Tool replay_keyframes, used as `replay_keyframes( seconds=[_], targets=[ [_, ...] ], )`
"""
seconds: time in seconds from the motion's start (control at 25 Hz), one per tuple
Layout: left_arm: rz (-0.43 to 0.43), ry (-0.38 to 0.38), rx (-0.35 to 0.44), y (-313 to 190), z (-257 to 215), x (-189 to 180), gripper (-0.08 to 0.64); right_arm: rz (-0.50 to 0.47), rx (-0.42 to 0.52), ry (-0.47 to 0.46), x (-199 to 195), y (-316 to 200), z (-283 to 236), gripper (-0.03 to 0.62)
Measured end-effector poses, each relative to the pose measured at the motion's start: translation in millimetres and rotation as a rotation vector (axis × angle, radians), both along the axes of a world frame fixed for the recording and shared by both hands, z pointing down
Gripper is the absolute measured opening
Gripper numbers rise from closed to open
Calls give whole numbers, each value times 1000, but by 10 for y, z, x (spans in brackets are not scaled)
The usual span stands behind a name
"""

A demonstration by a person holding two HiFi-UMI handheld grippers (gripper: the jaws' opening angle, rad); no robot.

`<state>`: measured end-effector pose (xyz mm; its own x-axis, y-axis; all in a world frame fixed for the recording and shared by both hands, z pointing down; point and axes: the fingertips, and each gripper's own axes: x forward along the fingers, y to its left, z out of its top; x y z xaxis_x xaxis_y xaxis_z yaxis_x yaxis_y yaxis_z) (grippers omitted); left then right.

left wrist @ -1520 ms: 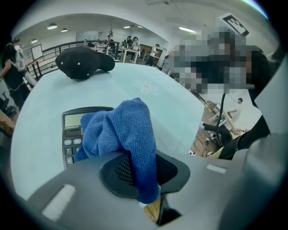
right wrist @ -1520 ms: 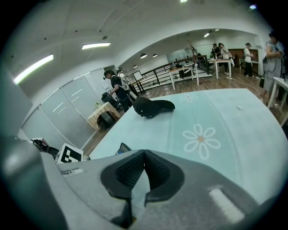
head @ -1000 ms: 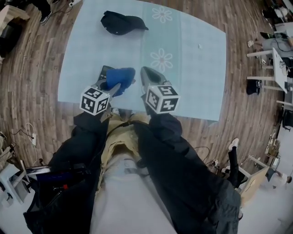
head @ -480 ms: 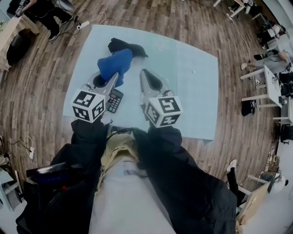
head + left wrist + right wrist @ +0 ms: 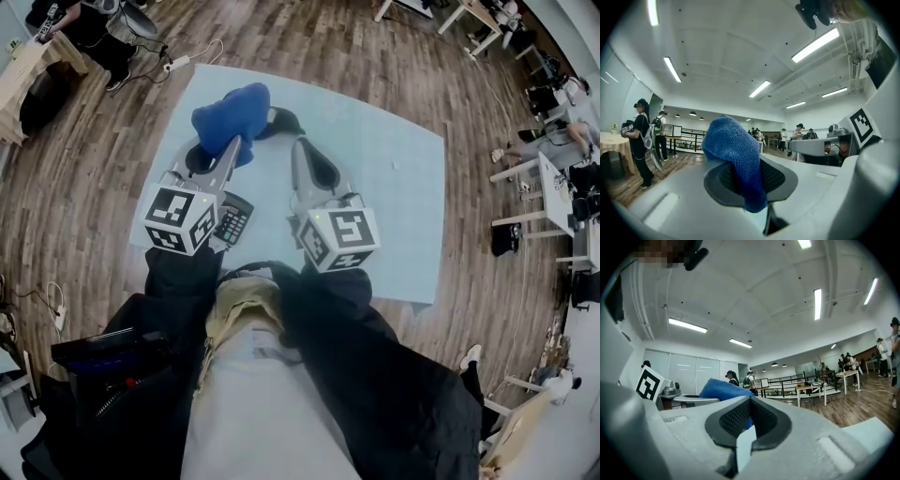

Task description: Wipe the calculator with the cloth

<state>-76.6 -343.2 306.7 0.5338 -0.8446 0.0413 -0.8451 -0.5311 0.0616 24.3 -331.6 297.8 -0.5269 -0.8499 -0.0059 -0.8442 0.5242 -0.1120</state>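
The calculator (image 5: 232,223) lies flat on the table (image 5: 394,178), partly hidden under the left hand-held gripper (image 5: 231,148). That gripper is clamped on the blue cloth (image 5: 228,111), which is bunched at its tips beyond the calculator's far end. To the right of the calculator, the right hand-held gripper (image 5: 301,150) has its jaws closed on nothing.

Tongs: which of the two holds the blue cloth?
The left tongs hold the blue cloth, pinched between their jaws; the right tongs are shut on nothing.
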Motion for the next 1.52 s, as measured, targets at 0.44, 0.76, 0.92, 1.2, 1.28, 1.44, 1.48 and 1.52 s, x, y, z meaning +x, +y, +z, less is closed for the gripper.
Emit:
replay_keyframes(
  seconds=[0.44,0.76,0.92,1.2,1.28,1.44,1.48,1.52],
  targets=[
    [-43,9,50,7,-167,-96,61,14,56,4,-10,-17,-170,0],
    [-49,11,43,-30,-159,-107,61,9,56,16,-40,-61,-183,0],
    [-53,9,42,-22,-141,-116,61,2,59,16,-61,-51,-171,0],
    [-51,6,34,-12,-96,-126,61,2,60,25,-91,-35,-152,0],
    [-51,5,33,-7,-84,-125,61,1,57,28,-94,-31,-138,0],
    [-63,9,39,0,-88,-143,61,1,47,29,-90,-25,-106,0],
    [-65,11,39,-1,-88,-148,61,1,46,29,-90,-24,-102,0],
    [-67,12,38,-1,-84,-154,61,1,46,29,-91,-23,-98,0]
  ],
)
